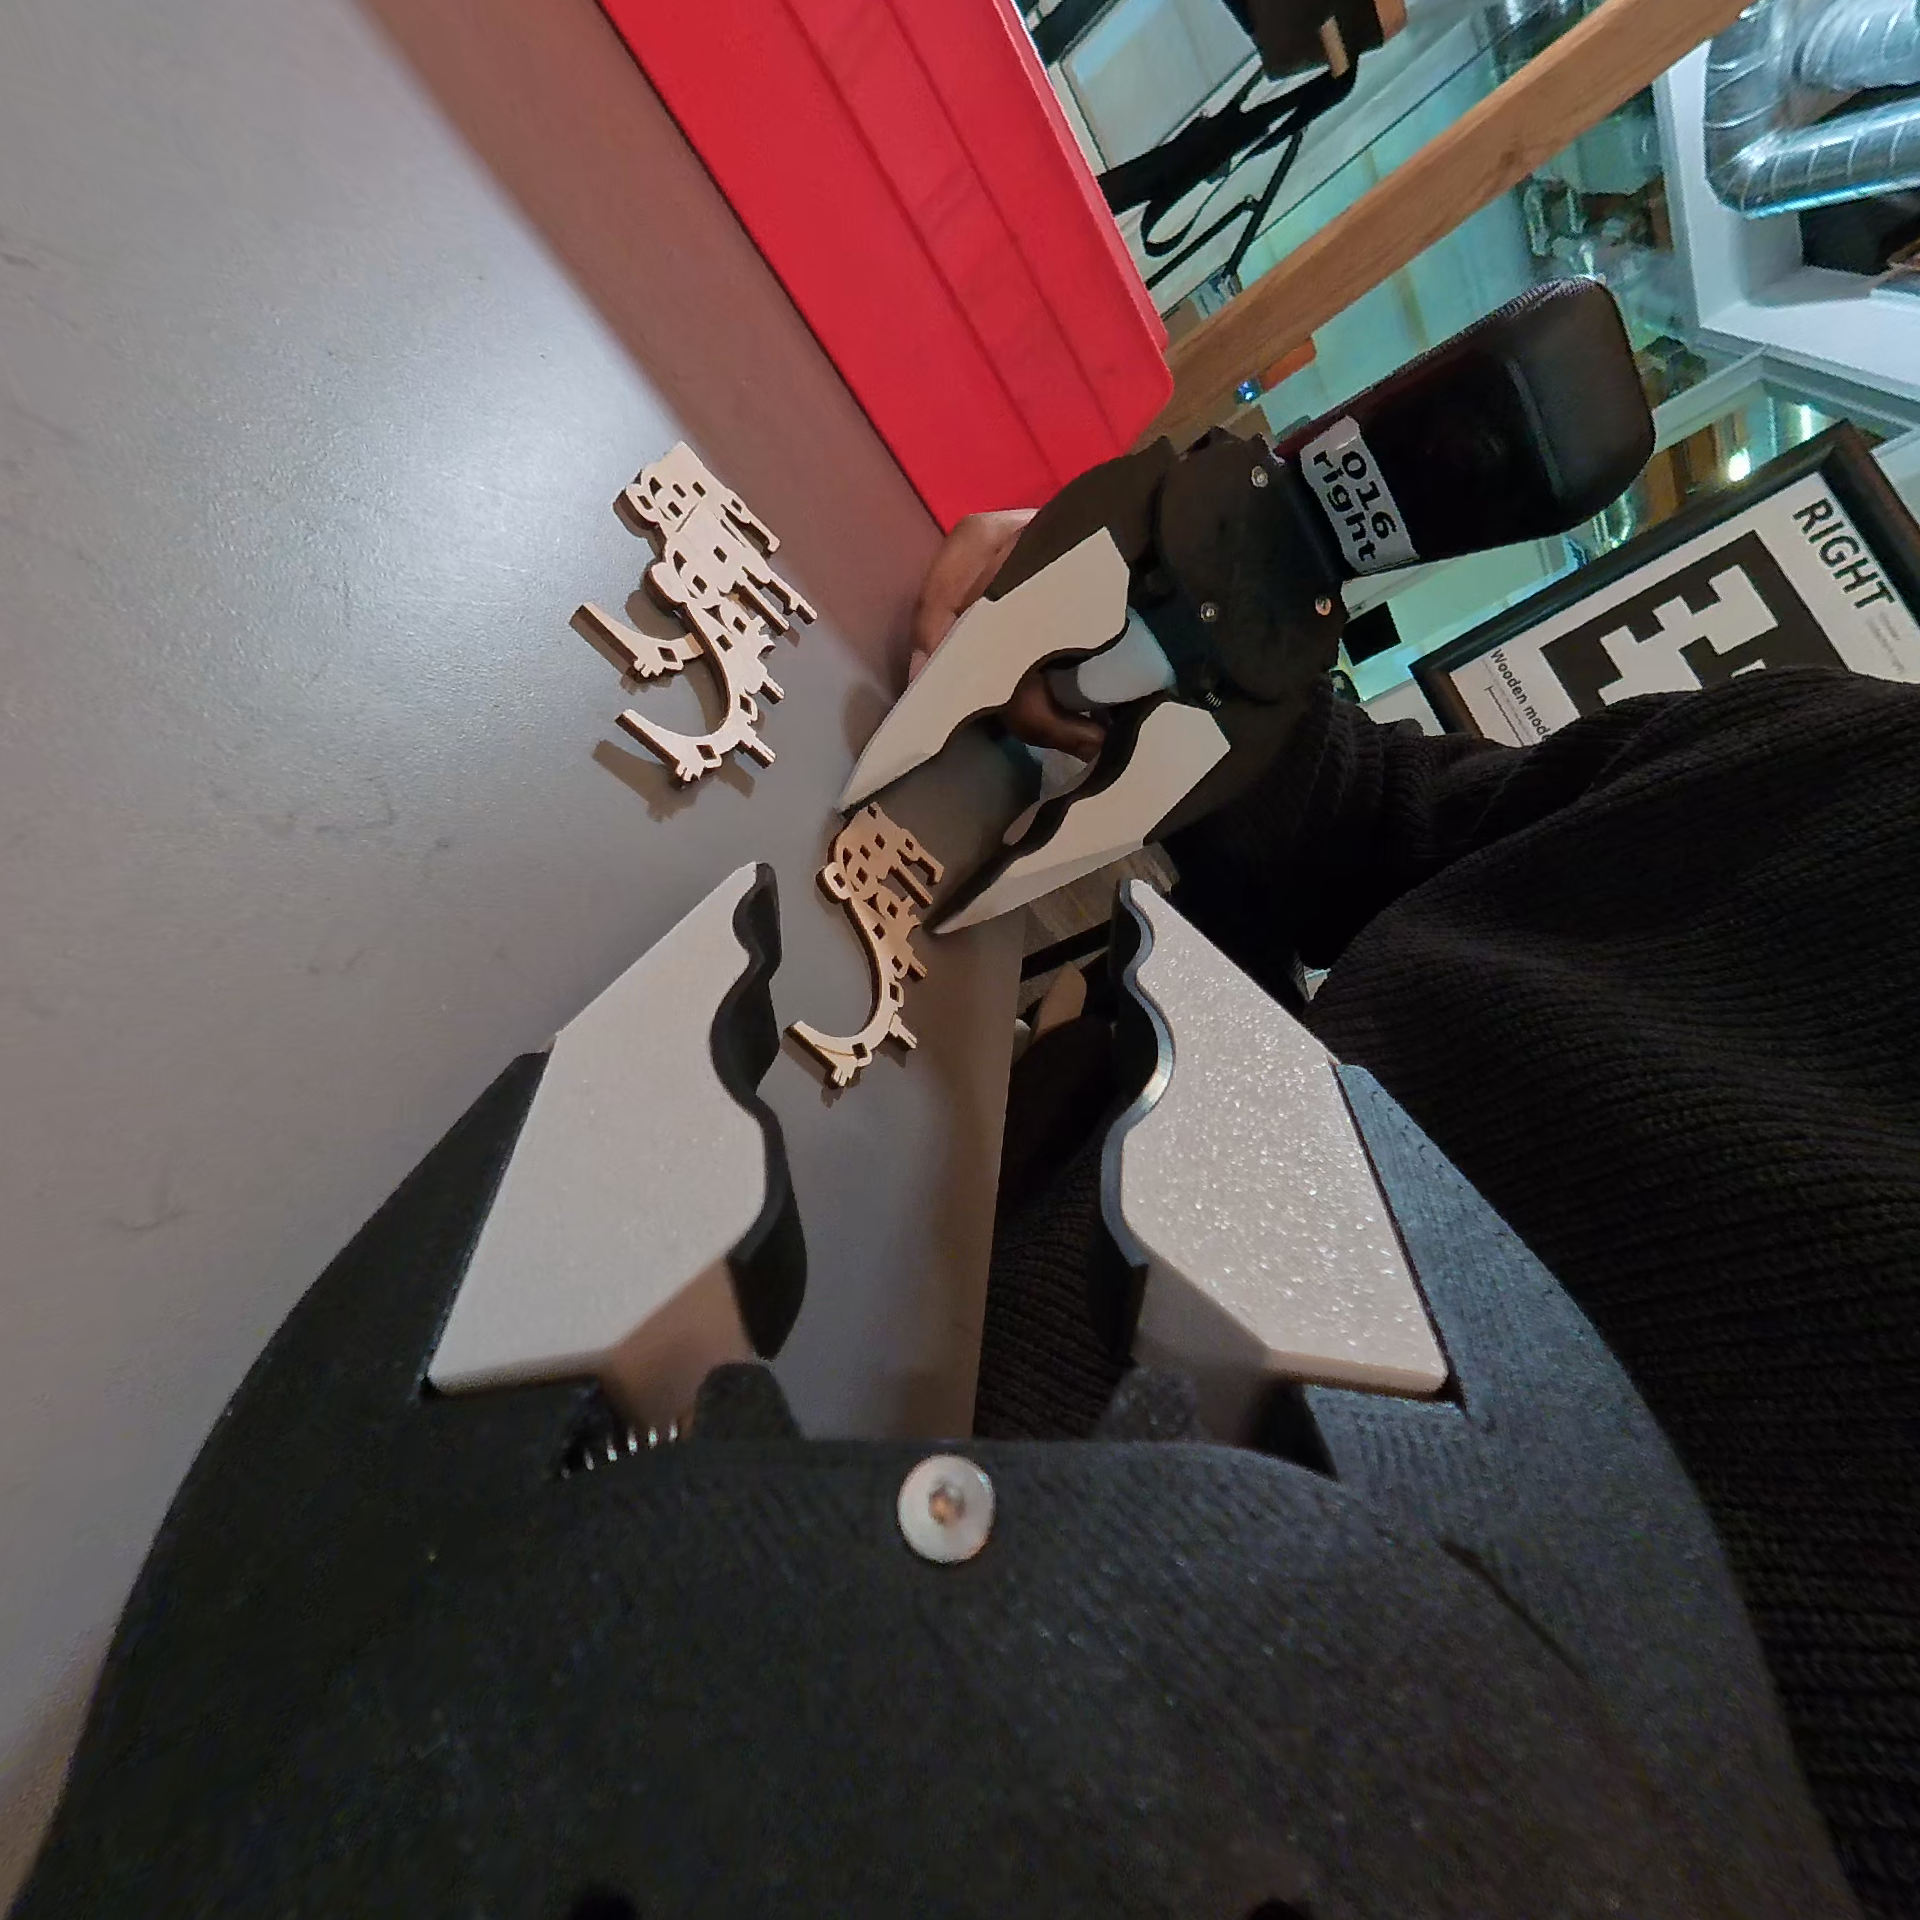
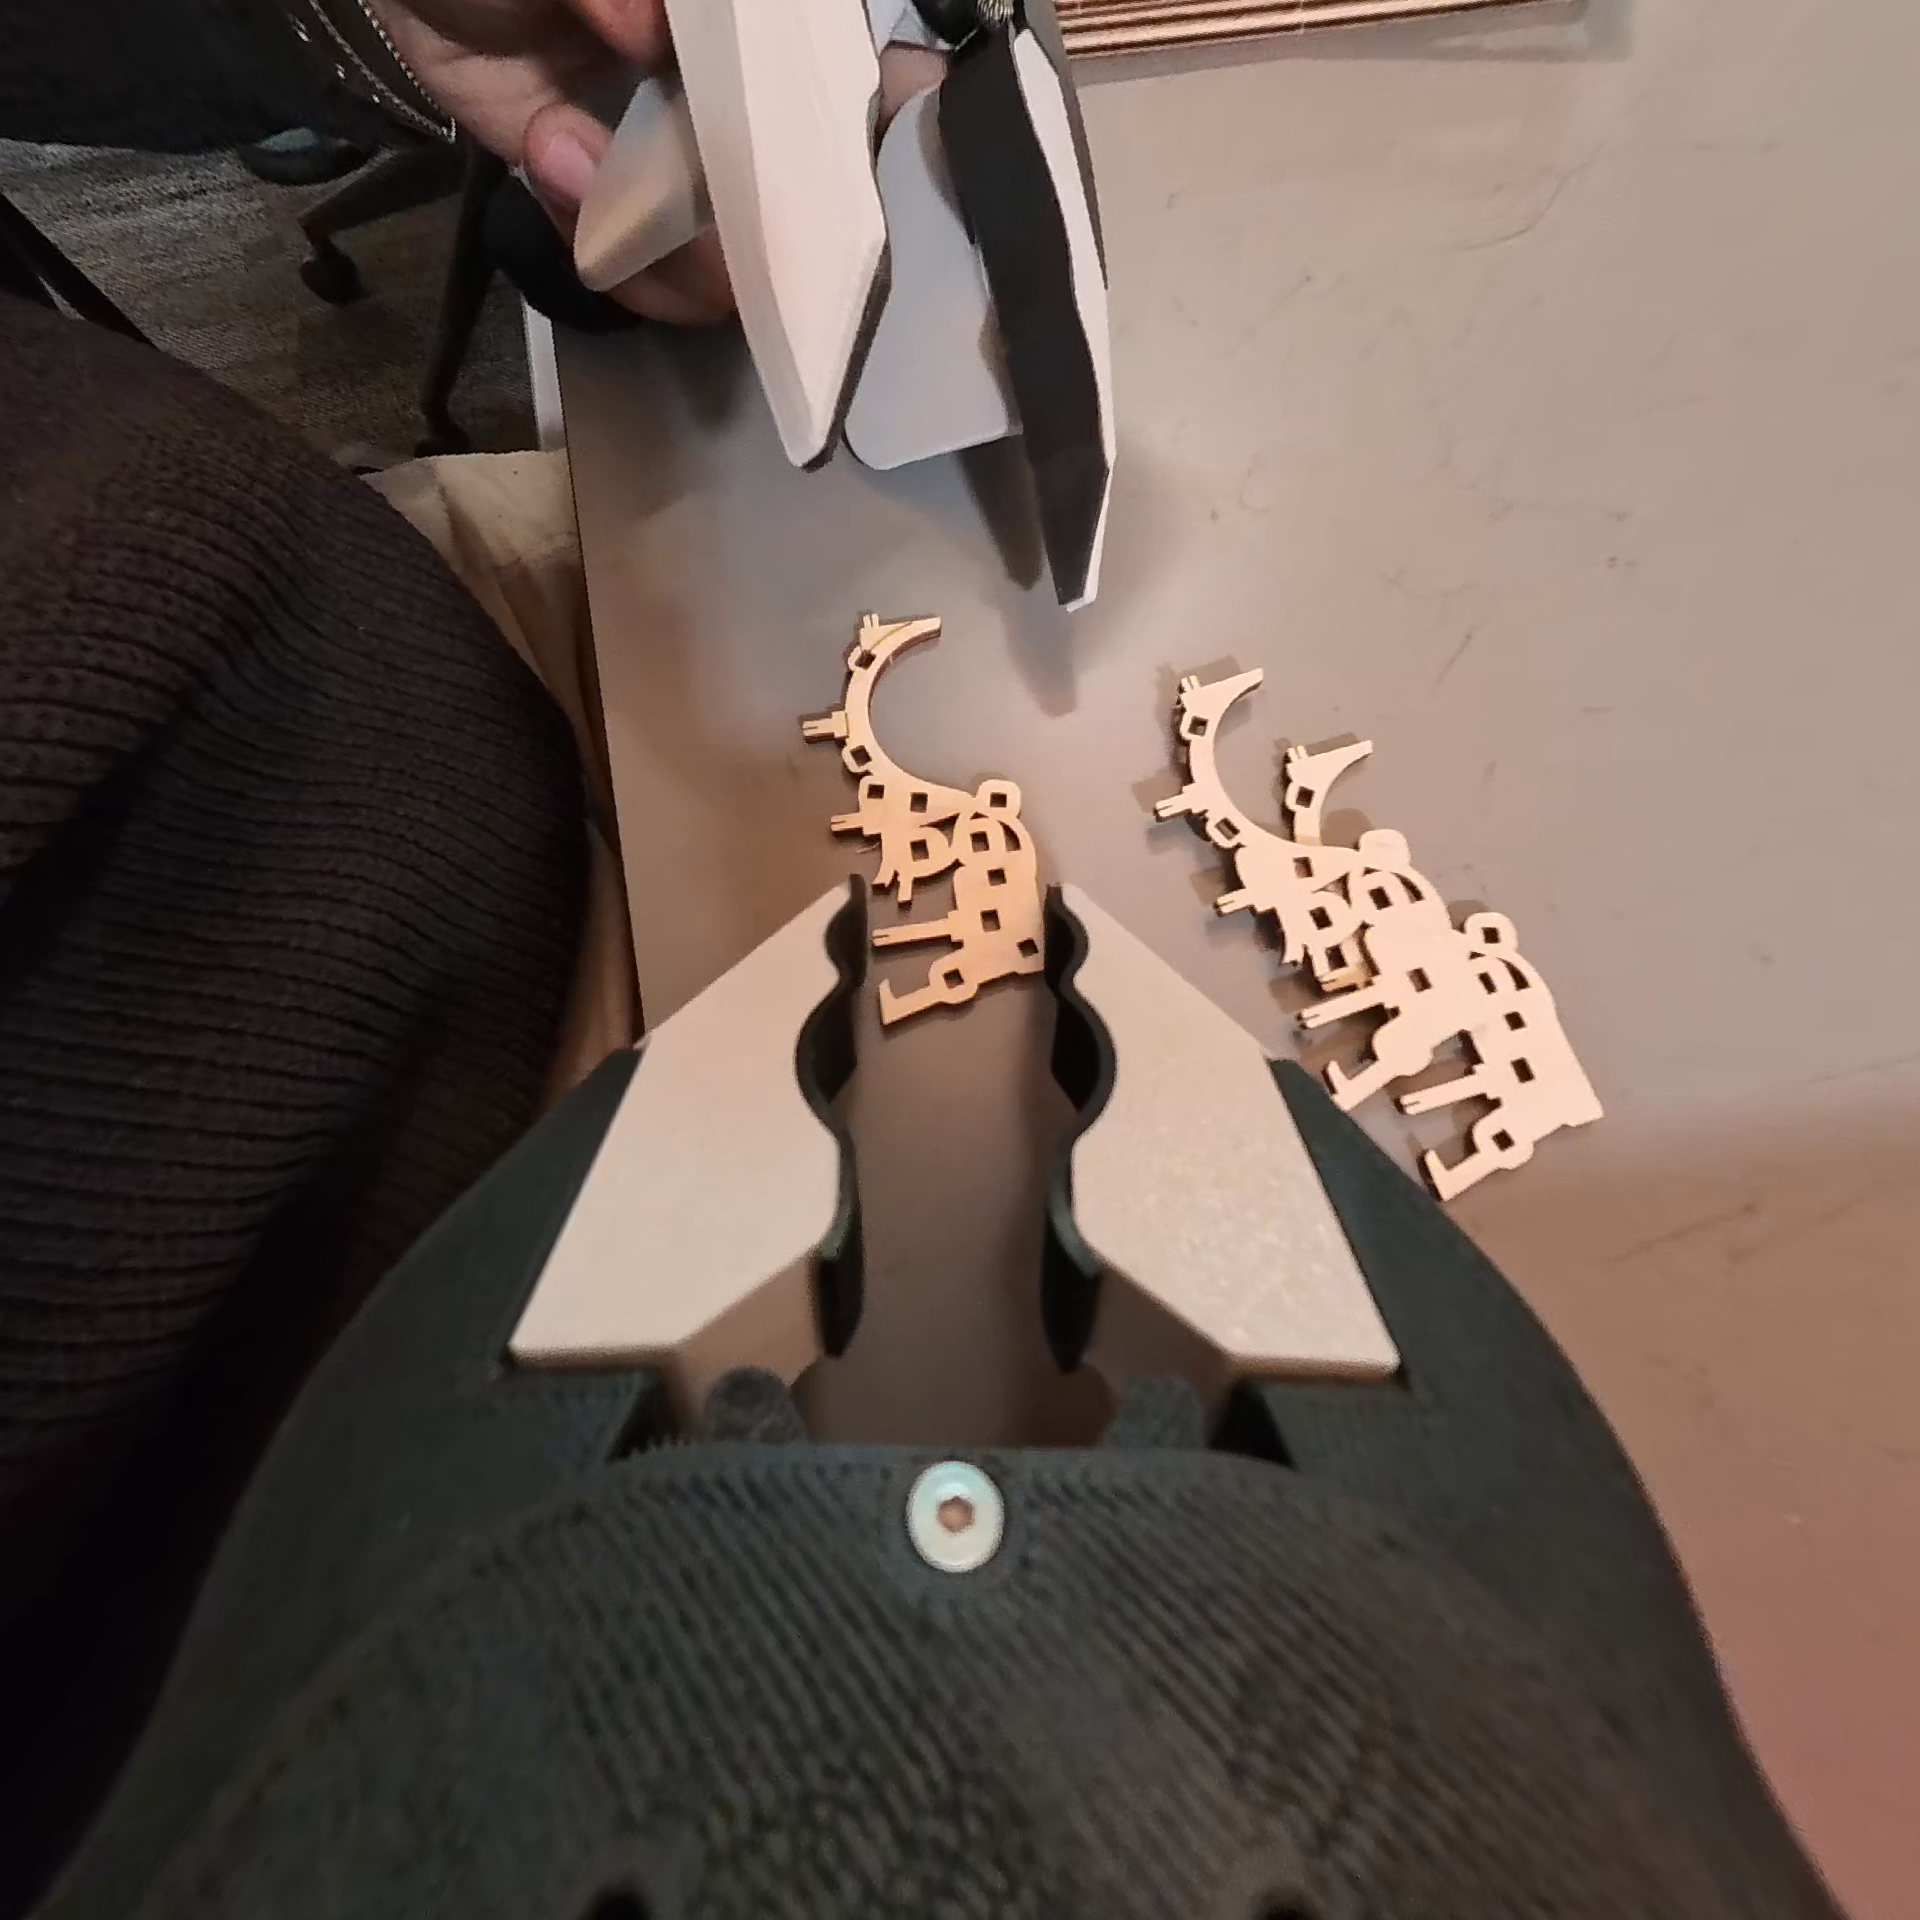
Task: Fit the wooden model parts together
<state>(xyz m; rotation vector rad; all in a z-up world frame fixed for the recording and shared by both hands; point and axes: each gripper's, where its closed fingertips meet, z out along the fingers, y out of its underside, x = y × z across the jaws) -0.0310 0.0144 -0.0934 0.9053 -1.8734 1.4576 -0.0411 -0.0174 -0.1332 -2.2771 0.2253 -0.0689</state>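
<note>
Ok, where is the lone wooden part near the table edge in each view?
Left wrist view: the lone part lies at centre, just past the left gripper, with the right gripper reaching it.
Right wrist view: lone part at centre, between the right gripper's fingertips.
Shared landmark: the pile of parts.

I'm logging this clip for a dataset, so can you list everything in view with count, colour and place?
Single wooden part: one, pale wood, flat on the table near its edge, between the right gripper's open fingers.
Pile of wooden parts: several overlapping, exact count unclear, pale wood, farther in on the table.
Table: one, grey.
Red folder: one, red, at the table's far side.
Framed sign: one, black and white, off the table, behind the right gripper.
Office chair: one, black, on the floor beyond the table.
Sweater: dark knit, on the person.
Left gripper: grey fingers, black body, open, hovering over the table edge.
Right gripper: same colours, open.
</note>
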